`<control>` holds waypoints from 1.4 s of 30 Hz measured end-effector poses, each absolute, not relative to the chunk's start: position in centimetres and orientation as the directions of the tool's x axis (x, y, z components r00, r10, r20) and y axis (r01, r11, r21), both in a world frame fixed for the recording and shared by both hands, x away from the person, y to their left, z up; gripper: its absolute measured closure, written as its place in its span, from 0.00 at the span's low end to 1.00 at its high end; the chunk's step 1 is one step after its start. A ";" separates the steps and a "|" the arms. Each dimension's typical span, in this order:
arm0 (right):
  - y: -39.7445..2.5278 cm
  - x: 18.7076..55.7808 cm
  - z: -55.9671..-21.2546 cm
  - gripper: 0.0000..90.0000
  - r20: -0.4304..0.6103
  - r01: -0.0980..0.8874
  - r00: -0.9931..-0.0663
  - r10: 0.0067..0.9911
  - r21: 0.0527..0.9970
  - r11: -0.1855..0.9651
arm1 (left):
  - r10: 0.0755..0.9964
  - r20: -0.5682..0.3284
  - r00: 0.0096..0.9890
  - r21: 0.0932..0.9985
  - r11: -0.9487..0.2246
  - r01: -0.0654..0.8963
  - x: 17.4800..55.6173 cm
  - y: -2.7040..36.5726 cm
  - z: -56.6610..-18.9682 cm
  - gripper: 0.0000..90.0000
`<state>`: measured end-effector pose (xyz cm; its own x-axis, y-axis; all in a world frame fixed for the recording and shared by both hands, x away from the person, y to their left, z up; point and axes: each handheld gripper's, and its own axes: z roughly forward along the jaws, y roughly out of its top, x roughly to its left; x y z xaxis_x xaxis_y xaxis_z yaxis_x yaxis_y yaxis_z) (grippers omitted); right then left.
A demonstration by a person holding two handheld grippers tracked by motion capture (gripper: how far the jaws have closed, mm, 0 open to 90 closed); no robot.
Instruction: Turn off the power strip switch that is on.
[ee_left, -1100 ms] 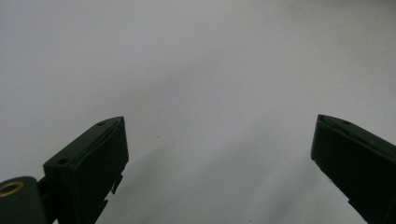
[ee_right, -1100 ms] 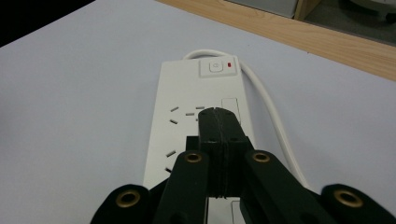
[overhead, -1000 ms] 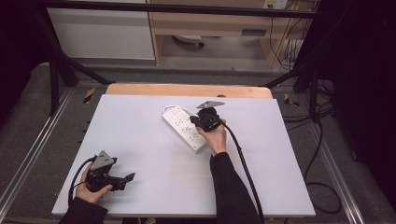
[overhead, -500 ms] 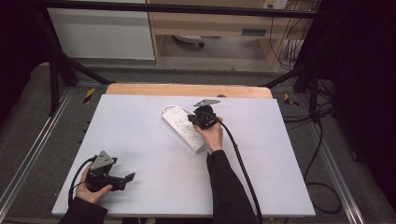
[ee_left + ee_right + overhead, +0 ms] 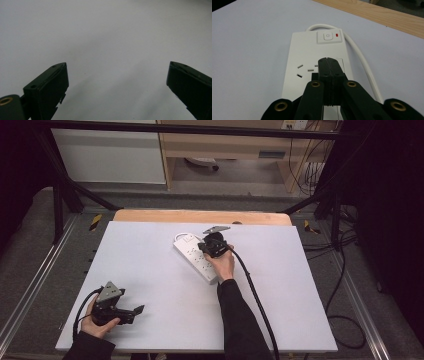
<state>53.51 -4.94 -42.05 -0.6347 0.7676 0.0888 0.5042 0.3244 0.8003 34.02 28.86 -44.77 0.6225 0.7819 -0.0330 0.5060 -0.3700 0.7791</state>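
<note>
High view shows the white desk [image 5: 150, 250] with my two tools well apart: my right tool [image 5: 214, 243] is out over the middle of it, on the white power strip [image 5: 196, 258], while my left tool [image 5: 131, 312] rests near the front left corner with nothing near it. Compared with a second ago, my right hand [image 5: 223, 264] has pushed slightly forward along the strip, towards its switch end, and the strip itself lies where it lay, slanted across the desk with its cord looping off the far end. My left tool has not moved in that time. In the right gripper view my jaws are pressed flat together with nothing between them, their tips over the strip just short of the power button [image 5: 326, 37], beside which a small red indicator [image 5: 336, 35] shows. I cannot tell whether the tips touch the strip's face. I judge this small advance means I am lining up the closed tips to press the switch, so what remains is a short reach forward and a push down. In the left gripper view my jaws stand wide apart over bare desk, holding nothing, so I take that hand to be idle.
</note>
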 end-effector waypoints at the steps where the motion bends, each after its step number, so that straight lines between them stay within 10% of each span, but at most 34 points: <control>1: -4.8 53.6 -42.1 1.00 0.088 0.504 -0.635 0.767 0.800 0.325 | 0.782 -0.033 0.623 0.779 -0.370 0.506 34.0 28.9 -44.8 0.04; 42: -5.1 54.8 -43.4 1.00 0.074 0.512 -0.611 0.788 0.796 0.322 | 0.782 -0.034 0.623 0.779 -0.370 0.506 34.0 28.9 -44.8 0.04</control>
<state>54.82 -5.13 -43.43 -0.6113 0.7879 0.0744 0.5121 0.3221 0.7963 34.04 28.89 -44.78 0.6229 0.7816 -0.0335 0.5059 -0.3698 0.7793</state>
